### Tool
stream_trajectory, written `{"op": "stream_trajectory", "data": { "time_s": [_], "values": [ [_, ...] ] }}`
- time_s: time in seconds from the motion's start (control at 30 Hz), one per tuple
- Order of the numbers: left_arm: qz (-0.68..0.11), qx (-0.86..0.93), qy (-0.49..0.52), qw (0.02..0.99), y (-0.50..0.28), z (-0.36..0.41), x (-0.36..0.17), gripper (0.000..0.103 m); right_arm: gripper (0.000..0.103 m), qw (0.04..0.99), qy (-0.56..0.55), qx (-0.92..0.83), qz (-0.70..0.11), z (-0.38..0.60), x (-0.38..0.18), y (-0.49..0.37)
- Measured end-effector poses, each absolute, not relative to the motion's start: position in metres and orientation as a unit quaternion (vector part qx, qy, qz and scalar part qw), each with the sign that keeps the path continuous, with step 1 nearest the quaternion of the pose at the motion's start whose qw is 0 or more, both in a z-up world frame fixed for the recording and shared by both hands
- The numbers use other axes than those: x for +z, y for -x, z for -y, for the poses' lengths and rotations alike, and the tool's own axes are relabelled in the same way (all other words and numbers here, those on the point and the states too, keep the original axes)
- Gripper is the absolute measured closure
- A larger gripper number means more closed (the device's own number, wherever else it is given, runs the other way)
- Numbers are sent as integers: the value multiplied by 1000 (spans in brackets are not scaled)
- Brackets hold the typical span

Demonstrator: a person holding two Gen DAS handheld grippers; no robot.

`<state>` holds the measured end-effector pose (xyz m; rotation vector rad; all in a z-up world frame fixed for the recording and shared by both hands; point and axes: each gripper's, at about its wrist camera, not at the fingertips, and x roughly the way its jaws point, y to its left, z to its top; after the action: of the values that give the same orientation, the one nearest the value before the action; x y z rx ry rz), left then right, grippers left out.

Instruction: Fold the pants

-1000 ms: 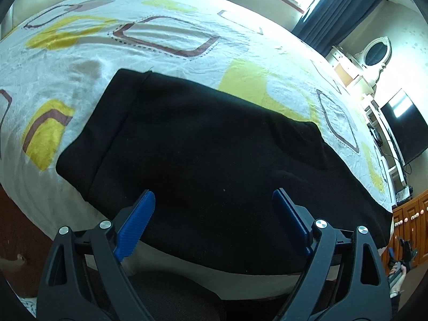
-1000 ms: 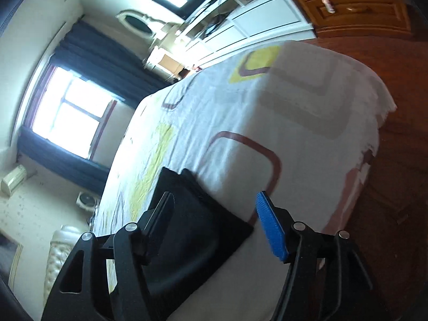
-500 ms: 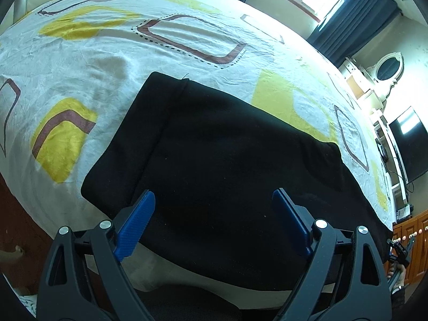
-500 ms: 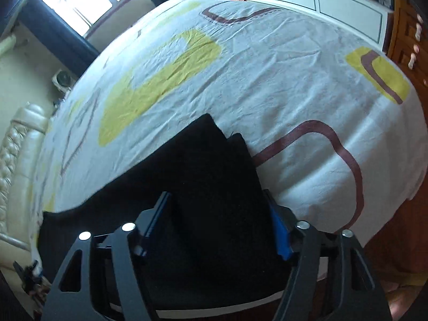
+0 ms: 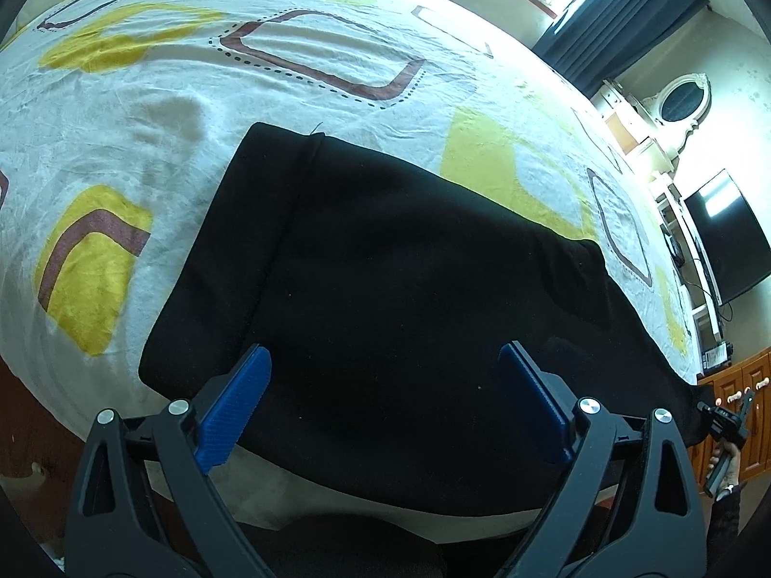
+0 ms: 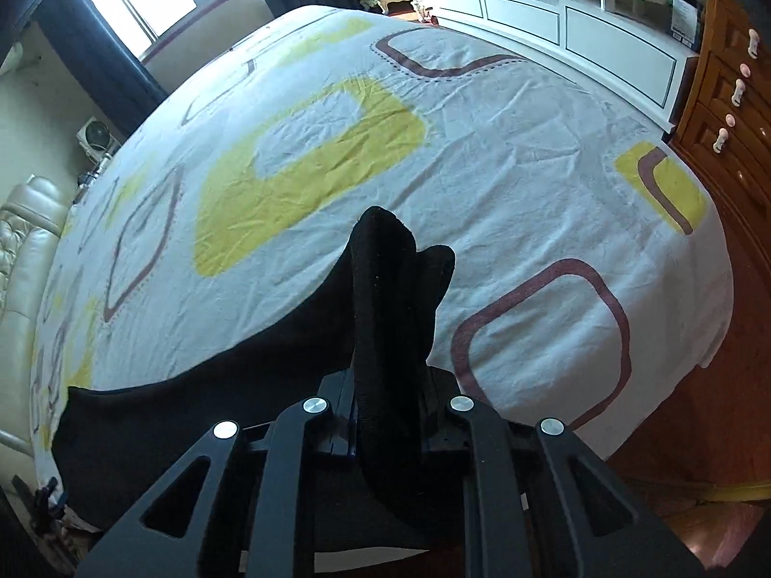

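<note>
Black pants (image 5: 409, 250) lie flat across a white bedspread (image 5: 144, 96) with yellow and maroon shapes. My left gripper (image 5: 385, 385) hovers over their near edge at the wide left end. Its jaws are opening, blue pads (image 5: 236, 400) far apart, with flat cloth below and nothing pinched. In the right wrist view the narrow end of the pants (image 6: 385, 289) is bunched into an upright ridge. My right gripper (image 6: 390, 385) is closing on that ridge, and the cloth hides its pads. In the left wrist view, the right gripper (image 5: 723, 428) also shows small at the pants' far right end.
The bed's near edge drops to a wooden floor (image 6: 698, 481). White cabinets (image 6: 578, 24) and a brown drawer unit (image 6: 732, 96) stand beyond the bed's right side. A television (image 5: 723, 236), dark curtains (image 5: 602, 14) and a padded headboard (image 6: 24, 241) ring the room.
My right gripper swung round over the pants' narrow end and closed on it, bunching the cloth upward. My left gripper drew nearer over the wide end and its jaws spread a little.
</note>
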<state>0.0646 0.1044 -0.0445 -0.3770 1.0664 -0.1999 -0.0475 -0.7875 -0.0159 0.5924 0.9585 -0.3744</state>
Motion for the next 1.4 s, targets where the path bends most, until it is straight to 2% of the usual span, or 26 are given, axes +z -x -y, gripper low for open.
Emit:
{"op": "stream_trajectory", "data": {
  "time_s": [0.23, 0.43, 0.63, 0.93, 1.2, 1.4],
  "values": [
    [-521, -96, 142, 836, -71, -92, -51, 3, 86, 847, -343, -88, -396, 746, 49, 47],
    [-523, -94, 92, 842, -69, -81, -52, 3, 86, 863, -325, -19, -387, 667, 91, 23],
    [-528, -90, 111, 837, -72, -84, -52, 3, 86, 869, -285, 21, -404, 581, 102, -10],
    [-532, -87, 125, 833, -74, -87, -51, 3, 86, 875, -194, 8, -444, 473, 57, -57],
    [-534, -85, 116, 833, -74, -84, -51, 3, 86, 855, -180, -9, -486, 419, -10, -76],
    [-528, -80, 121, 836, -73, -84, -49, 3, 85, 852, -170, -19, -494, 399, -34, -80]
  ]
}}
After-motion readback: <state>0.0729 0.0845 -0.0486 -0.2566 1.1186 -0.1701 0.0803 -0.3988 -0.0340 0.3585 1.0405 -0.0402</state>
